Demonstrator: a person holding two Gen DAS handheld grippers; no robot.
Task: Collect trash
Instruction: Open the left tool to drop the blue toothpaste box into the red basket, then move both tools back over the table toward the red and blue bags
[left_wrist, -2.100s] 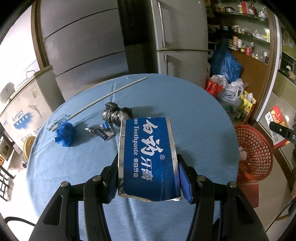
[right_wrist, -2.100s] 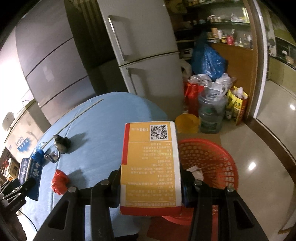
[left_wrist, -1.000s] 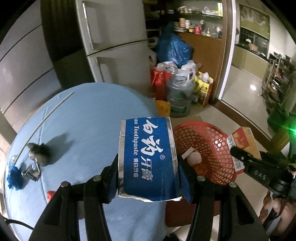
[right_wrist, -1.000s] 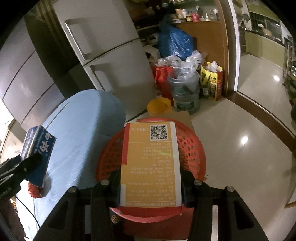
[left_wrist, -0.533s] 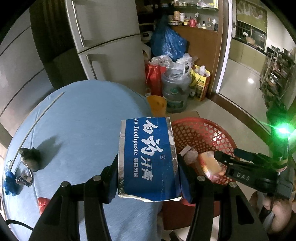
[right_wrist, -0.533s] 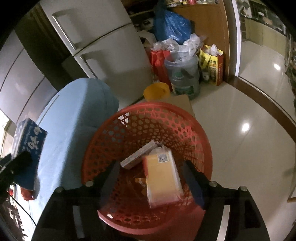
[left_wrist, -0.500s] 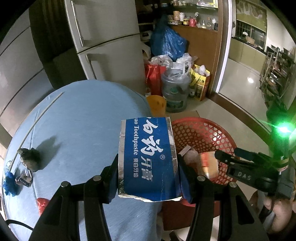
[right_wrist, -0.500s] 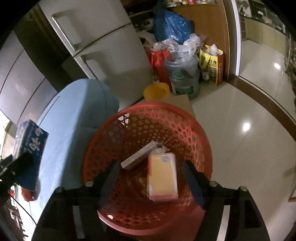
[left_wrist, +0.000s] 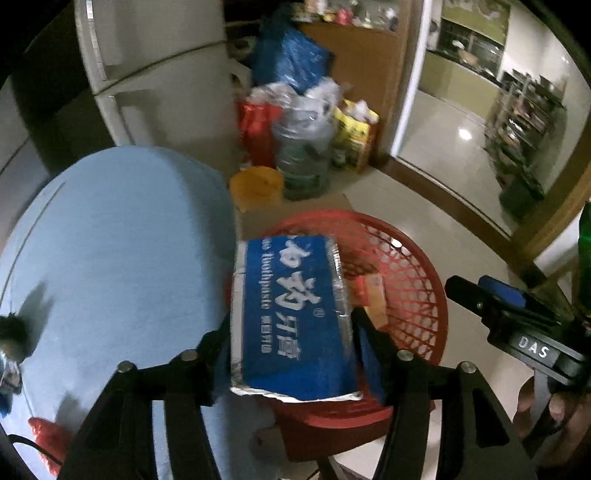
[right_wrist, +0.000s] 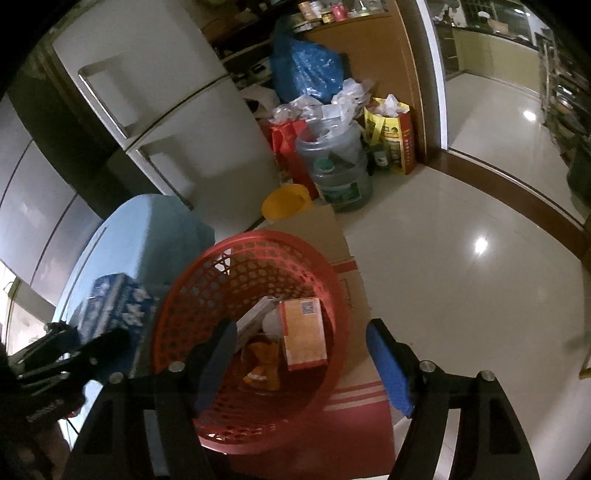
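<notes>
A blue toothpaste box sits between the fingers of my left gripper, tilted, over the near rim of the red mesh basket. The jaws are opening and a thin dark gap shows along the box's right edge. In the right wrist view, my right gripper hangs open above the basket with nothing between its blue pads. An orange box lies flat in the basket among other scraps. The blue box shows at the basket's left.
The round blue table still carries a red scrap and a dark crumpled lump. Behind the basket stand a yellow bucket, a water jug, bags and a fridge. The basket rests on a cardboard box.
The right gripper opened and the orange box dropped into the basket. The left gripper carried the blue box from over the table to the basket's rim, where the box now tilts.
</notes>
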